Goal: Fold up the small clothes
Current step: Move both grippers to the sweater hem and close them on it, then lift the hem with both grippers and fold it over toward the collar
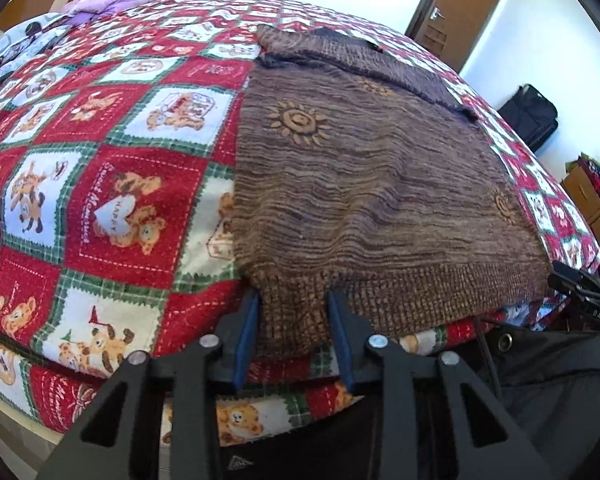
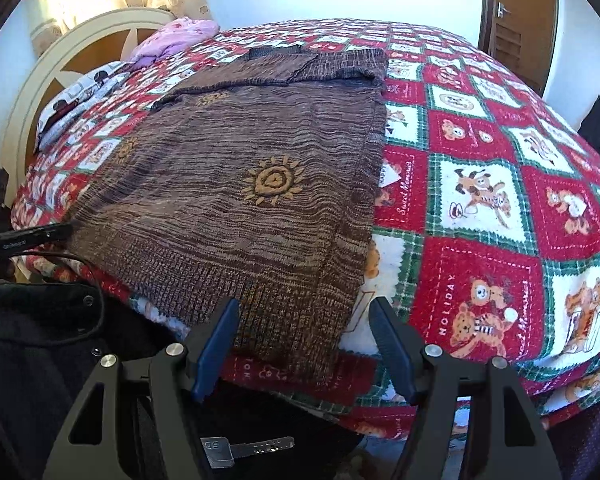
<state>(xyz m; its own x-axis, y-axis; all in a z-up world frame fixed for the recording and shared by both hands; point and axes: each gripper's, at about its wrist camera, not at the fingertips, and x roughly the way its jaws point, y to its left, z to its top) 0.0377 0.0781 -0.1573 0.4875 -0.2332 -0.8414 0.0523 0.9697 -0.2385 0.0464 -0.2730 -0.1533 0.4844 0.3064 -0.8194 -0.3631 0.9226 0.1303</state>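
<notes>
Together we held both grippers at the near hem of the brown knit sweater [image 1: 360, 184] spread on the bed.

Leftmost stood a cream headboard [image 2: 28, 120], with a purple garment [image 2: 176, 36] beside it. Across the bed lay a red, green and white teddy-bear quilt [image 1: 112, 184]; its squares read "Sweet Memories" and "HOLIDAY". To the right was a brown door [image 1: 460, 4]. Our left gripper [image 1: 296, 300] had its blue fingers [image 1: 246, 340] spread either side of the hem's left corner, not pinching. Our right gripper [image 2: 304, 312] had its fingers spread wide around the hem's right corner.
</notes>
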